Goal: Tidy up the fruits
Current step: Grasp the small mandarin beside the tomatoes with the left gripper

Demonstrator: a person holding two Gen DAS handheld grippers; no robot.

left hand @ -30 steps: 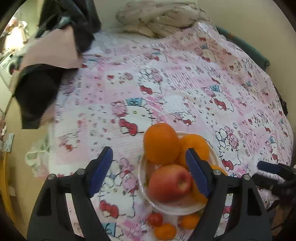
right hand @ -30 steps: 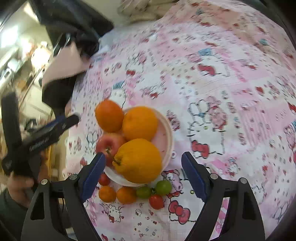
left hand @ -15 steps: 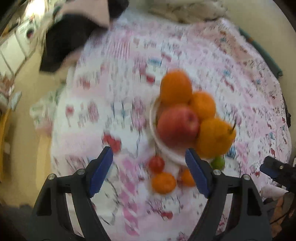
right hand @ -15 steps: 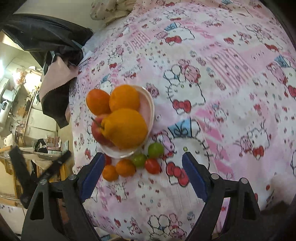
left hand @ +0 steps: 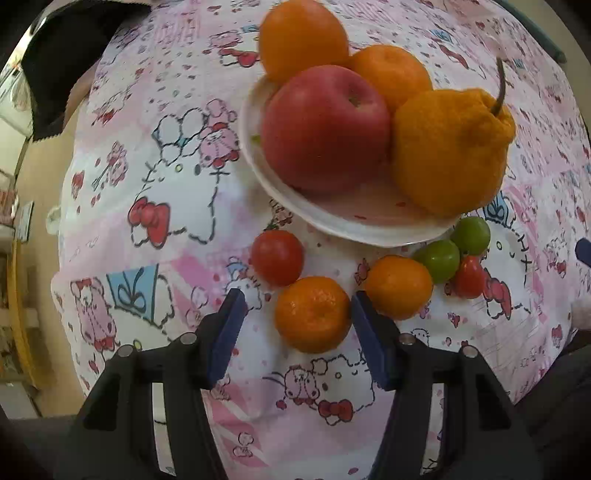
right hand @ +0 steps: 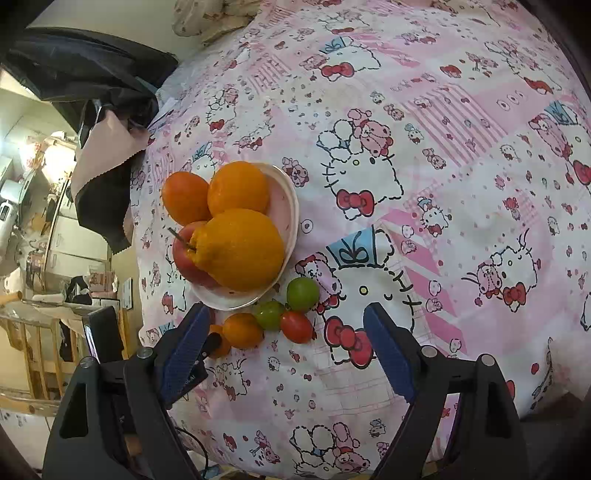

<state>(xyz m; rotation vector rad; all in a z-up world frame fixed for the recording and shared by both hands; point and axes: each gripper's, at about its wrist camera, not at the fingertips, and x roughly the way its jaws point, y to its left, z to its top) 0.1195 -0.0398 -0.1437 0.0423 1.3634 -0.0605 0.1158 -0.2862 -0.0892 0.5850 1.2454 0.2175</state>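
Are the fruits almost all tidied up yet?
Not yet. The plate already holds an apple and three big oranges. The left gripper has just been closing around a small mandarin, not squeezing yet. Five more little fruits lie loose on the cloth.

- Pink cartoon-print bedspread point(right hand: 443, 147) fills the scene.
- Dark fabric with a pale lining point(right hand: 99, 147) hangs at the far left.
- Plain cream wall point(right hand: 110, 18) behind.
- Left, a bright, cluttered room with wooden furniture point(right hand: 33, 343).
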